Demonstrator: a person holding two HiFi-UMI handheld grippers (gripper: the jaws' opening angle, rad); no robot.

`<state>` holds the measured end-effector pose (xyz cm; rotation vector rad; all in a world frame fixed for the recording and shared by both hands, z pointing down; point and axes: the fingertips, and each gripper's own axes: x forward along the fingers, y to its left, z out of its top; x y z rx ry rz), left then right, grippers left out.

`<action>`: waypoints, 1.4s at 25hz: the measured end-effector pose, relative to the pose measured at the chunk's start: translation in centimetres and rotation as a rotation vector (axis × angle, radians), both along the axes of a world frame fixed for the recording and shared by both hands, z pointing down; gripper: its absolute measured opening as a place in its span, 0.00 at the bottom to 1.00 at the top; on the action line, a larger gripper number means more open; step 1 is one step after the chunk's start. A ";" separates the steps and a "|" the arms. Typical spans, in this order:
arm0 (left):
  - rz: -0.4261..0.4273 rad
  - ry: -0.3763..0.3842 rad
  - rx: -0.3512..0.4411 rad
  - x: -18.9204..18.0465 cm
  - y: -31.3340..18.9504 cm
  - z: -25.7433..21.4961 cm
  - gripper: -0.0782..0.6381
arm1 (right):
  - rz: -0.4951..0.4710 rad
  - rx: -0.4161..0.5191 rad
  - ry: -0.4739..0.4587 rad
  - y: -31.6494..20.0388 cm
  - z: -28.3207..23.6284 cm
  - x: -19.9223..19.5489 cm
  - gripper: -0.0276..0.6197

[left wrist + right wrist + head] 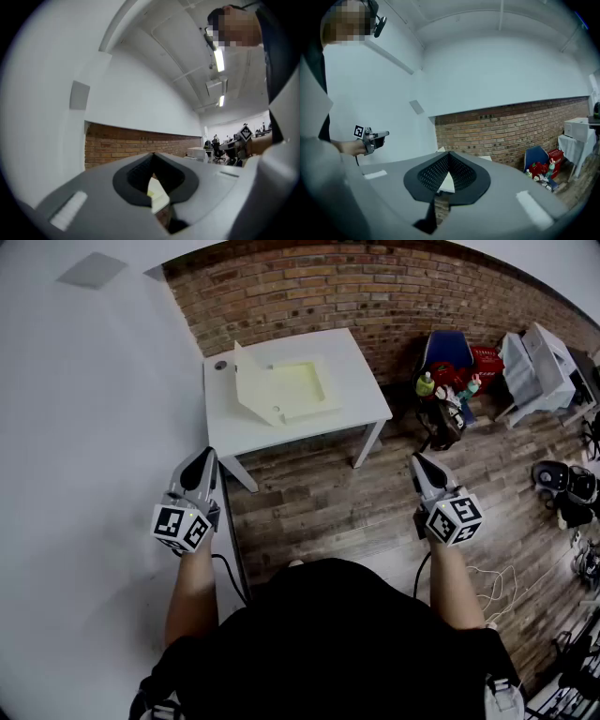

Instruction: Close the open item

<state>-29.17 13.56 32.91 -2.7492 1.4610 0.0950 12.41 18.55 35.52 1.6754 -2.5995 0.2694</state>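
White table [361, 401] by a brick wall [375, 287].
The open box [281, 390] lies on the table, lid up. Left gripper [205, 457] and right gripper [416, 459] hang in front of the table, jaws together, holding nothing.

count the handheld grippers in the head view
2. The left gripper is by the near left corner of the white table. The right gripper is over the wood floor, right of the table. None seems hidden.

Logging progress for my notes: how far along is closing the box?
Nothing done: the box on the white table lies open, lid raised. Nothing in hand: left gripper and right gripper are shut, empty, short of the table. Left: approach, fold lid down.
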 end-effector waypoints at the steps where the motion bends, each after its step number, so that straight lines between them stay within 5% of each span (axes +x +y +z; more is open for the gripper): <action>1: 0.001 -0.003 -0.001 0.4 0.1 0.0 0.11 | 0.000 -0.004 -0.004 0.1 0.1 0.4 0.05; 25: -0.026 -0.051 -0.017 9.1 4.1 0.6 0.11 | -0.018 0.002 -0.096 2.8 1.4 10.9 0.05; 35: -0.064 -0.039 -0.051 9.6 3.2 2.1 0.11 | -0.040 -0.044 -0.134 1.1 2.5 11.6 0.05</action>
